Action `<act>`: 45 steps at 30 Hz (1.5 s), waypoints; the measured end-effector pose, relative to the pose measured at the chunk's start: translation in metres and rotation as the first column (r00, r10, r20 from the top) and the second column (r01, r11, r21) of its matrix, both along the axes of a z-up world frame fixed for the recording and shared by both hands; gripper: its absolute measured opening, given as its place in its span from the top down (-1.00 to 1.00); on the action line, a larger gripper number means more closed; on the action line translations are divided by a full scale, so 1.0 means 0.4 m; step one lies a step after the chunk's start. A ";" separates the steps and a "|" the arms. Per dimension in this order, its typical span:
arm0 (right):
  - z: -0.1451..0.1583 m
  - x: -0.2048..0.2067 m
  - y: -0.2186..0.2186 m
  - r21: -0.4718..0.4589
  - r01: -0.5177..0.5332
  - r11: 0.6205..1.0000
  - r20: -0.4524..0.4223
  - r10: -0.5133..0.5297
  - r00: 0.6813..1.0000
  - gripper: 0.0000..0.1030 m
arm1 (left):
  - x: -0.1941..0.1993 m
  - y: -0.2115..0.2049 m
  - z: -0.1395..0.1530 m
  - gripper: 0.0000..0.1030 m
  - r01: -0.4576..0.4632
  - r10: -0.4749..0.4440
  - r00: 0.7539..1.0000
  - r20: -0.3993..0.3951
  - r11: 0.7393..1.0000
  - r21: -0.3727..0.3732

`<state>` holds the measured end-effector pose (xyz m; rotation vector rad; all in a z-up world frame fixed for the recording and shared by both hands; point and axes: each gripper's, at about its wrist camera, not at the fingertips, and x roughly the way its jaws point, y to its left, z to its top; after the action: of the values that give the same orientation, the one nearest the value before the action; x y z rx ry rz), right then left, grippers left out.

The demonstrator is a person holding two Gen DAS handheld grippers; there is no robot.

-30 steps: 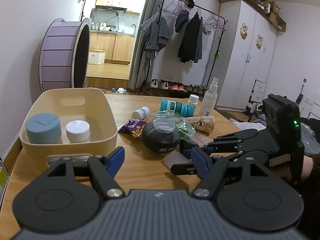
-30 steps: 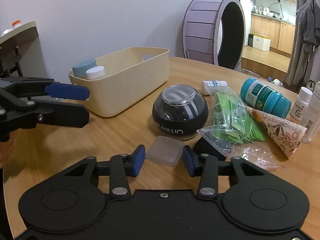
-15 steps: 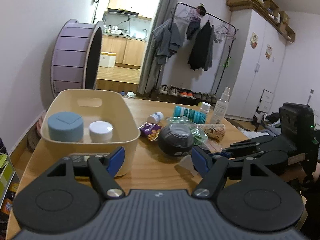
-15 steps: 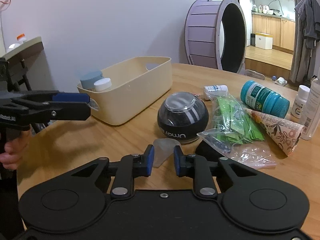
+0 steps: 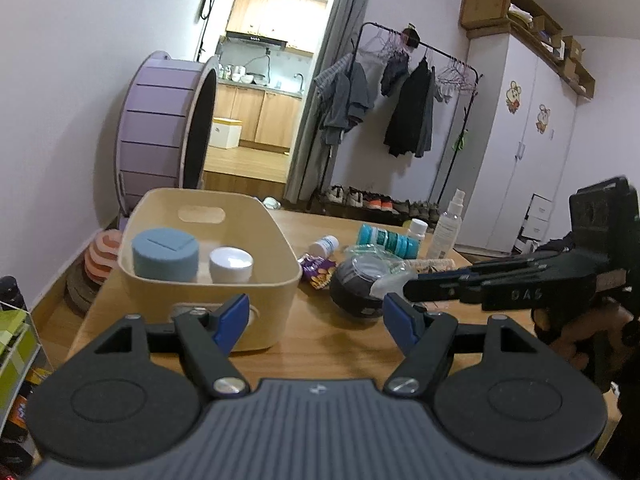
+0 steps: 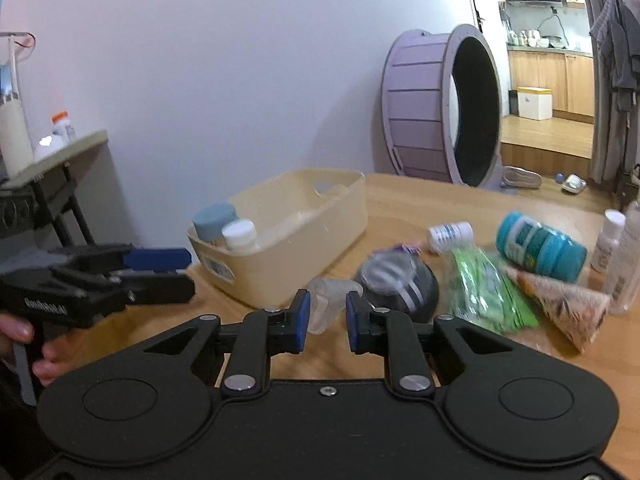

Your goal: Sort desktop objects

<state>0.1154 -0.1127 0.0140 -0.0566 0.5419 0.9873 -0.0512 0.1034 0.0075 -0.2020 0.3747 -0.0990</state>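
Carrying the translucent soft case (image 6: 328,304) pinched in the right gripper (image 6: 325,322), lifted just off the worktop (image 6: 420,200), clear the cream bin (image 6: 320,216) rim before releasing, left gripper (image 5: 316,320) wide and empty

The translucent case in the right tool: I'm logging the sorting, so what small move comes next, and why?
Probably carry the translucent case, pinched in the right tool, leftward over the cream bin before releasing; two containers already sit at one end, and the rest looks free.
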 end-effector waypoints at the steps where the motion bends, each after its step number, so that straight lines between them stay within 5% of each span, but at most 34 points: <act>1: 0.007 0.001 0.005 0.007 -0.006 1.000 0.000 0.006 1.000 0.62 | -0.003 0.002 0.002 -0.41 -0.006 0.006 1.000 0.004 1.000 0.004; 13: 0.042 0.047 0.138 0.026 -0.096 0.995 0.005 0.096 0.995 0.62 | -0.025 0.051 0.021 -0.41 -0.068 0.069 0.997 0.035 0.998 -0.012; 20: -0.018 0.025 0.122 -0.062 -0.079 0.995 -0.019 0.078 0.997 0.56 | -0.027 0.061 0.026 -0.41 -0.058 0.059 0.998 0.033 0.998 -0.032; 29: -0.091 0.002 0.153 -0.156 -0.053 0.986 0.026 0.057 0.998 -0.09 | -0.023 0.035 0.018 -0.41 -0.021 0.021 1.000 0.018 1.000 -0.009; 34: -0.113 0.007 0.174 -0.175 -0.045 0.984 0.020 0.049 0.999 -0.15 | -0.013 0.033 0.011 -0.41 -0.017 0.018 1.000 0.008 1.000 -0.009; 37: -0.127 0.005 0.186 -0.204 -0.051 0.978 0.029 0.058 0.998 -0.11 | -0.008 0.029 0.008 -0.41 -0.014 0.014 1.000 0.004 1.000 0.000; 41: -0.131 0.004 0.184 -0.218 -0.053 0.974 0.034 0.062 0.998 0.41 | -0.004 0.033 0.004 -0.41 -0.018 0.018 1.000 0.001 1.000 0.002; 45: -0.115 0.007 0.162 -0.181 -0.053 0.982 0.014 0.056 0.998 0.60 | -0.004 0.034 0.005 -0.41 -0.023 0.023 1.000 0.004 1.000 0.003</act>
<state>0.1181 -0.0480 -0.0322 -0.2438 0.6146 0.9879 -0.0526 0.1171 0.0094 -0.2029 0.3683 -0.0760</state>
